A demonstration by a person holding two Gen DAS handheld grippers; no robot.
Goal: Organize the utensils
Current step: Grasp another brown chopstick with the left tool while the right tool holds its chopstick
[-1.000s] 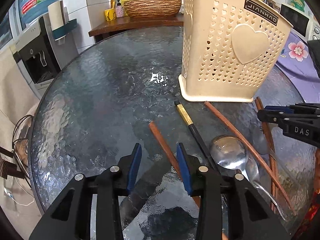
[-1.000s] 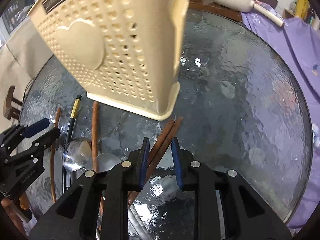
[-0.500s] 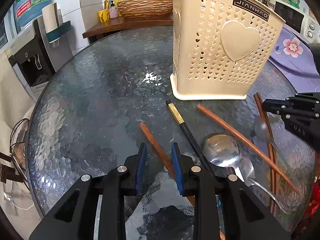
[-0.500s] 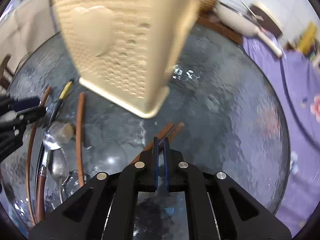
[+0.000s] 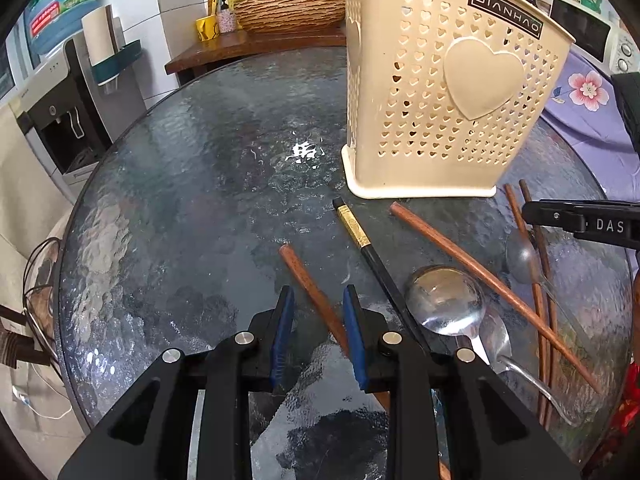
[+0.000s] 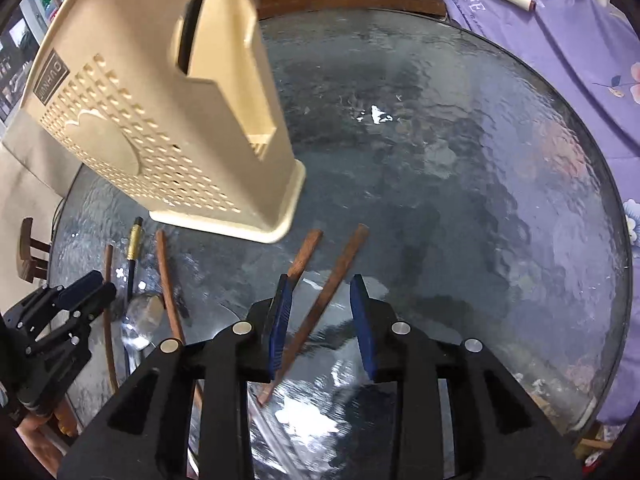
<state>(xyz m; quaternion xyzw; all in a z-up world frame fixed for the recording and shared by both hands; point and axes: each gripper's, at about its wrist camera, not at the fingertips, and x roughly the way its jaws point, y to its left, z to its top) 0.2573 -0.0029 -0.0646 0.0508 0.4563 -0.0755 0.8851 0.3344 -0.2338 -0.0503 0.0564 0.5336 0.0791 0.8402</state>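
Lying between opening right jaws: brown chopstick [image 6: 328, 294].

The right tongs [image 6: 320, 292] are opening again after pinching nearly shut a moment ago, and the two brown chopsticks [image 6: 334, 276] that lay tight together are now splaying apart, one between the blue pads, one at the left pad. Over on the other side, the left tongs [image 5: 318, 300] are narrowing around a brown chopstick [image 5: 310, 284] without touching it.

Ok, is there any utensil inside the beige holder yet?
Cannot tell: the beige holder stands upright with its inside hidden, while chopsticks and spoons lie on the glass table.
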